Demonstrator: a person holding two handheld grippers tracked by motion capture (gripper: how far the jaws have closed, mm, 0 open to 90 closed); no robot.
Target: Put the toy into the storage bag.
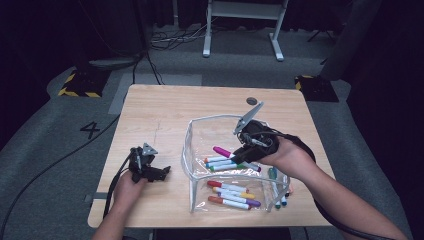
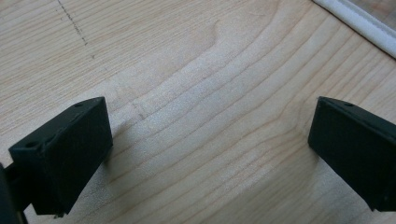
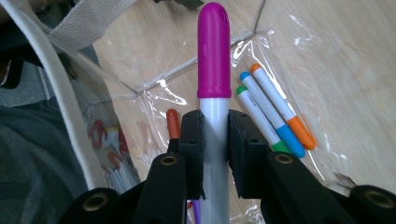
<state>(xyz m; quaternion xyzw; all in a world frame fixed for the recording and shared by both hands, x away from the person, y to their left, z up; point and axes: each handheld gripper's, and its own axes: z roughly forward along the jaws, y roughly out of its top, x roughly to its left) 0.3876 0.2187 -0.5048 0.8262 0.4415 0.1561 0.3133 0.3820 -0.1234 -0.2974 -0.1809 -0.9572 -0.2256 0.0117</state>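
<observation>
Over a clear plastic pouch (image 1: 197,131) already holding several markers (image 1: 222,163), the right gripper (image 1: 239,158) clenches a magenta-capped marker (image 3: 214,65). The left gripper (image 1: 165,171) rests on the table (image 1: 160,107), jaws spread wide and empty.

Bare table (image 1: 165,107) lies open along the far edge and left half. The clear pouch (image 1: 192,150) with upright walls blocks the right half; loose markers (image 1: 231,195) lie inside and under its near wall
</observation>
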